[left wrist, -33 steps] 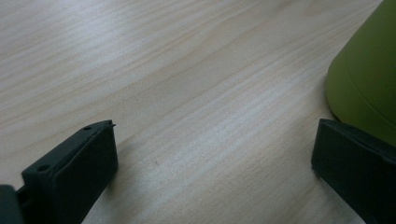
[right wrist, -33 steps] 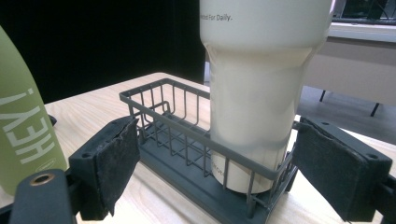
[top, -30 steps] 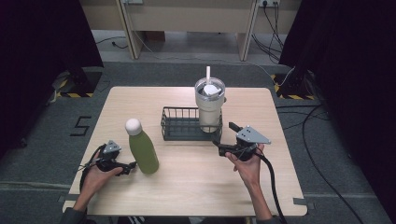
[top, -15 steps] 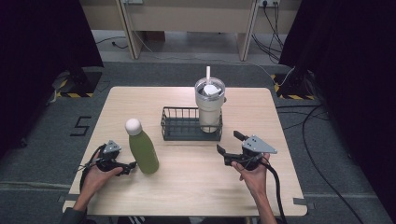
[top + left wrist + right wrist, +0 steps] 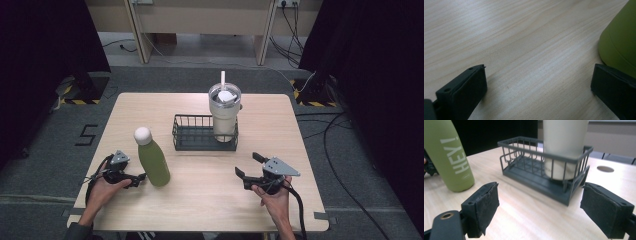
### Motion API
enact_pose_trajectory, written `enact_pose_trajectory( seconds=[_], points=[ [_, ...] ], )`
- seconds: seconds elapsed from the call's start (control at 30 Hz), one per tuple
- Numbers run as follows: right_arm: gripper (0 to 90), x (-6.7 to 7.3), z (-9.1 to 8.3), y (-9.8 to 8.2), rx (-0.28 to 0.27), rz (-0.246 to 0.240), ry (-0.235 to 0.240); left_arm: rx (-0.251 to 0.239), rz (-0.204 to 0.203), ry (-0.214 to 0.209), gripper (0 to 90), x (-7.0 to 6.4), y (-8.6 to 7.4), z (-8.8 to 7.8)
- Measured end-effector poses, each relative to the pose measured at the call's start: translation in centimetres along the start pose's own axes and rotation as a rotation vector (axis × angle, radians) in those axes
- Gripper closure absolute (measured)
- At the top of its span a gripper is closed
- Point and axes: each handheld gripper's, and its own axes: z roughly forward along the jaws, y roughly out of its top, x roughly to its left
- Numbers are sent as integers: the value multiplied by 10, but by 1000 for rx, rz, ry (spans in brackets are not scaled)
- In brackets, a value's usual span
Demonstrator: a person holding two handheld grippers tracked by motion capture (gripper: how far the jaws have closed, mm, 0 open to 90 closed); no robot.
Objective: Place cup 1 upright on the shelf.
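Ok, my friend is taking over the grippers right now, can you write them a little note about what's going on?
Left hand-held gripper: open, low on the table, right beside the green bottle, not gripping it.
Right hand-held gripper: open, holding nothing, apart from the things and facing the wire basket.
The tumbler with a straw stands upright in the basket's right end. The bottle stands upright on the table, left of the basket.
Done: the tumbler is in the basket.
Left: probably grip the bottle and put it in the basket's free left part.
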Motion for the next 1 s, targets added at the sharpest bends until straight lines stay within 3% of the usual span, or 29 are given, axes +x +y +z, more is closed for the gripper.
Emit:
enact_pose_trajectory(
  seconds=[0.53, 1.0],
  points=[
    [148, 2, -6, -28, 67, -2, -15, 0, 0, 0, 0, 0, 0, 0],
    [149, 5, -8, -40, 177, 1, -18, 0, 0, 0, 0, 0, 0, 0]
  ],
)
